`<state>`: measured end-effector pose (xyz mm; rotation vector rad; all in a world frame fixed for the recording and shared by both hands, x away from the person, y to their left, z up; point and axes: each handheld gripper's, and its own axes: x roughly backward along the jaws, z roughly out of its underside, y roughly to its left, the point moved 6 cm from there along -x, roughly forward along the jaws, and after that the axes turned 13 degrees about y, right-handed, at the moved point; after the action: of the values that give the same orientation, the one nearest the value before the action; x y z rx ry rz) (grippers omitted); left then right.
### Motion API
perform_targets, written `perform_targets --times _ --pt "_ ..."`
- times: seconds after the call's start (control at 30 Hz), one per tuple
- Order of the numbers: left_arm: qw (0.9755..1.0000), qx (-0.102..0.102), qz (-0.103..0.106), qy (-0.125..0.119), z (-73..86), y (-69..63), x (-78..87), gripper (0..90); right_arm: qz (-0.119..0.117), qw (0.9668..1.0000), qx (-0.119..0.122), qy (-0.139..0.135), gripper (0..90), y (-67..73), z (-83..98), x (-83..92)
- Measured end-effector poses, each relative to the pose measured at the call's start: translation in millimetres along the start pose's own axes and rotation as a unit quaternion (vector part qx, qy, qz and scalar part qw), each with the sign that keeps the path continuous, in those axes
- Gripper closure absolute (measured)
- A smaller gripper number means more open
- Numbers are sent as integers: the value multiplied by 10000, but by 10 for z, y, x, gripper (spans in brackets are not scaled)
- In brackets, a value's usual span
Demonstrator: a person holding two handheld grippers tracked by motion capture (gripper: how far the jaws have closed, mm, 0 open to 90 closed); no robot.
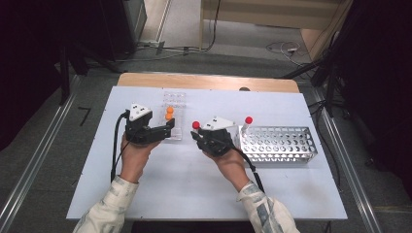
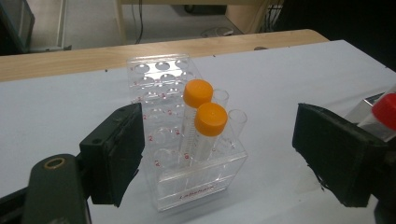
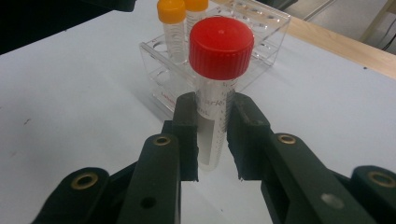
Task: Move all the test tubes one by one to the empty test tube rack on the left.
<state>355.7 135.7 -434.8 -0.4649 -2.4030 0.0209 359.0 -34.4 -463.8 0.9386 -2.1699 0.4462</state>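
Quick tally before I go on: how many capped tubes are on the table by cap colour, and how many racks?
Orange-capped tubes: 2, both standing in the clear plastic rack
Red-capped tubes: 2, one clamped in the right gripper, one standing in the perforated metal rack
Racks: 2, one clear plastic, one metal
Total: 4 tubes, 2 racks

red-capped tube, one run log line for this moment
right tool: shut on red-capped tube | left tool: open around clear rack | orange-capped tubes: racked

Clear rack [image 2: 198,184]: red row digits, "2" legible on its left side; front-wall lettering and tube [image 3: 215,116] handwriting unreadable.
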Motion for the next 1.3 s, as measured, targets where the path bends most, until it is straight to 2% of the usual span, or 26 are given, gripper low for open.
perform_targets --times 0.2,0.47,0.57,0.7,0.73,1.03,1.3 --pt "9999 -98 72 -11 -3 -61 9 201 -54 10000 -35 57 712 57 -64 -122" --pt "9991 -302 302 -51 -1 -218 19 268 -75 9999 -22 128 712 110 -123 -231" --pt "9983 -417 401 -17 12 -264 5 328 -104 9998 -2 143 712 139 -139 -248" --pt "9960 -550 706 27 30 -331 -7 445 -150 9998 64 134 712 198 -168 -260" --pt "9956 -588 726 52 35 -338 -11 476 -155 9998 65 143 712 222 -176 -262" --pt "9959 -670 600 14 45 -317 -10 676 -275 9993 215 97 712 366 -230 -270" --pt "9956 -700 615 49 52 -324 -16 692 -278 9993 215 100 712 385 -237 -274"
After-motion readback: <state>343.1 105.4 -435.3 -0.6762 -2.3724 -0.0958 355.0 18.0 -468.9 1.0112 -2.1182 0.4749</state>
